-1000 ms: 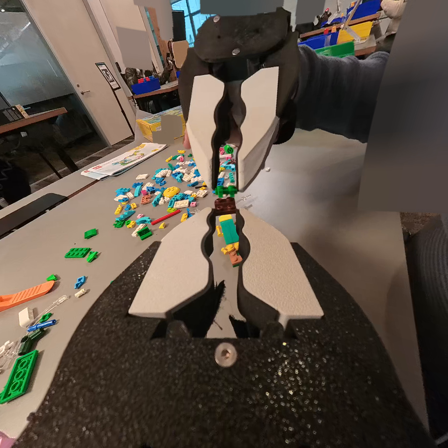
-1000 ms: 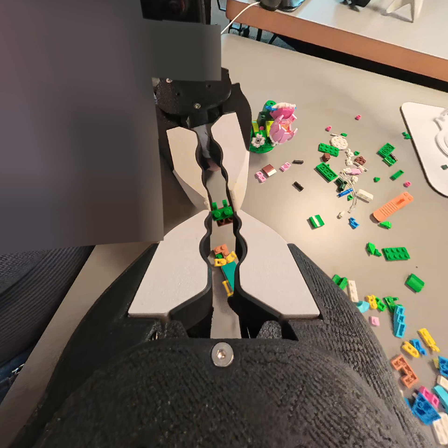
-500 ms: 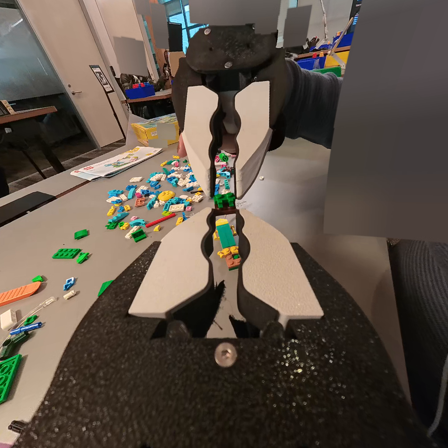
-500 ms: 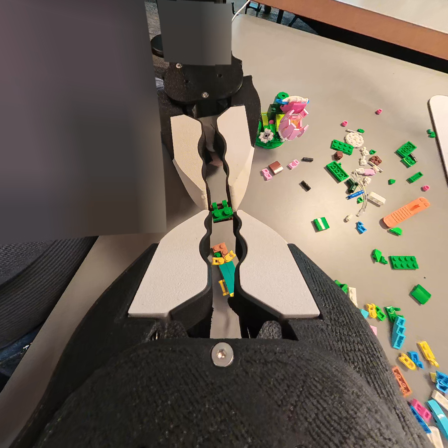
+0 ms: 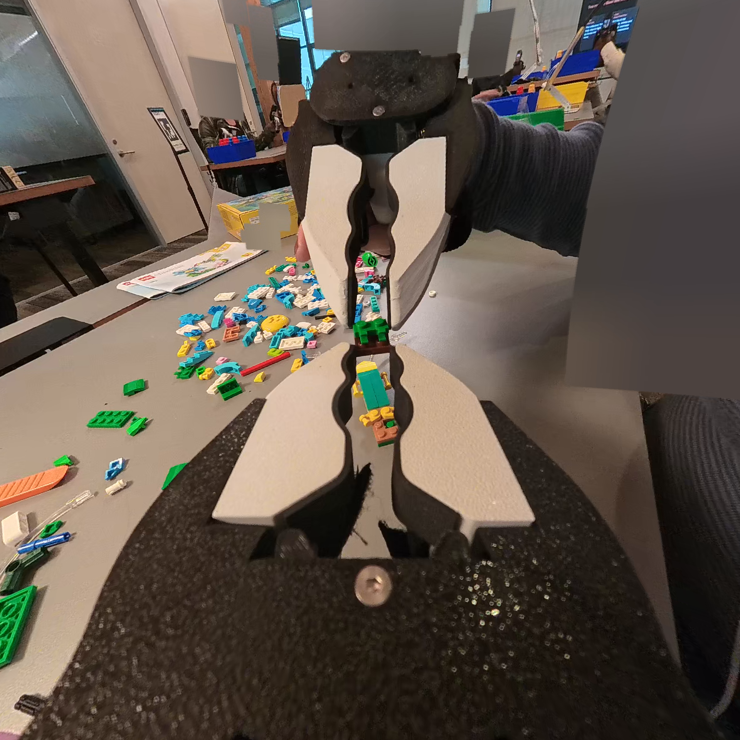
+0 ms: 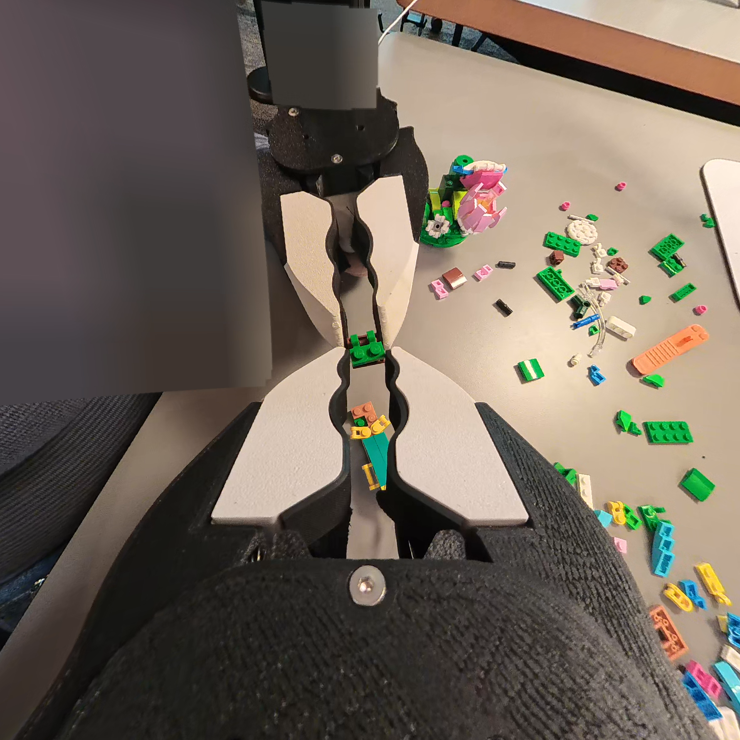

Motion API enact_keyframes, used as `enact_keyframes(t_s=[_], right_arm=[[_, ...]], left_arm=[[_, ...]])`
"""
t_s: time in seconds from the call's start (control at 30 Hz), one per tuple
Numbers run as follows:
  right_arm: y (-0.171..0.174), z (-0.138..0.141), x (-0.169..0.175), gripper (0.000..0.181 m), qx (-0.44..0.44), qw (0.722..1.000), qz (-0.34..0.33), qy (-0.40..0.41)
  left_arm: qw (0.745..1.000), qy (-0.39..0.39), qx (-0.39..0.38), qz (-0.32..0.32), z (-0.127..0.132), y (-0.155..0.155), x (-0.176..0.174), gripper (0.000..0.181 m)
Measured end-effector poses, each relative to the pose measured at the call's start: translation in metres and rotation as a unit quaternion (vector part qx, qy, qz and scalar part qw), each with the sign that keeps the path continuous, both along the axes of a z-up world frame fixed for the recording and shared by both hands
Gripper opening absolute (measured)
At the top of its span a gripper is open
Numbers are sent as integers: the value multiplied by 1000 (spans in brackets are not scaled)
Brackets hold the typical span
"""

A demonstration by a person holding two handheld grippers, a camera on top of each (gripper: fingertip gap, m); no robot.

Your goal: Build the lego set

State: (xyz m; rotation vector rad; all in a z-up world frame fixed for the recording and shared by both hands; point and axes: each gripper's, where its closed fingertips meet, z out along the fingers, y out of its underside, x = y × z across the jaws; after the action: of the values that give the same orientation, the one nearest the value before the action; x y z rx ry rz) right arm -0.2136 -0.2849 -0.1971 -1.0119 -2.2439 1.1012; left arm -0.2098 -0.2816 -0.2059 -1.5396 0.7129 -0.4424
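Note:
My two grippers meet tip to tip above the grey table [image 5: 500, 332]. My left gripper [image 5: 370, 349] is shut on a small brown brick [image 5: 371, 343]. My right gripper [image 6: 366, 357] is shut on a green plate [image 6: 366, 352], which also shows in the left wrist view [image 5: 370, 329]. The green plate sits pressed against the brown brick [image 6: 362, 340]. The right gripper [image 5: 370, 322] faces me in the left wrist view, and the left gripper [image 6: 362, 338] faces me in the right wrist view. A small teal, yellow and orange build [image 5: 372, 394] lies on the table below the fingers [image 6: 370, 440].
A pile of loose bricks [image 5: 260, 320], an instruction booklet [image 5: 192, 268] and a yellow box [image 5: 256, 216] lie beyond. An orange brick separator [image 6: 668, 348], green plates [image 6: 666, 432] and a pink flower build [image 6: 468, 204] lie to the right. A white tray [image 6: 724, 224] is at the edge. The tips of both grippers are at nearly the same place. Both grippers' tips are roughly 15 cm from the pink flower build [image 6: 468, 204].
Both grippers stay tip to tip and shut. The green plate and the brown brick have come closer together. The pair has shifted slightly over the table.

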Motion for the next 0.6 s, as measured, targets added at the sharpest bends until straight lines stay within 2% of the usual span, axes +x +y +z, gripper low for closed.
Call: enact_keyframes(t_s=[0.6], right_arm=[[0, -1, 0, 15, -8, 1000, -3, 2]], left_arm=[[1000, 2, 0, 1, 0, 0, 0, 15]])
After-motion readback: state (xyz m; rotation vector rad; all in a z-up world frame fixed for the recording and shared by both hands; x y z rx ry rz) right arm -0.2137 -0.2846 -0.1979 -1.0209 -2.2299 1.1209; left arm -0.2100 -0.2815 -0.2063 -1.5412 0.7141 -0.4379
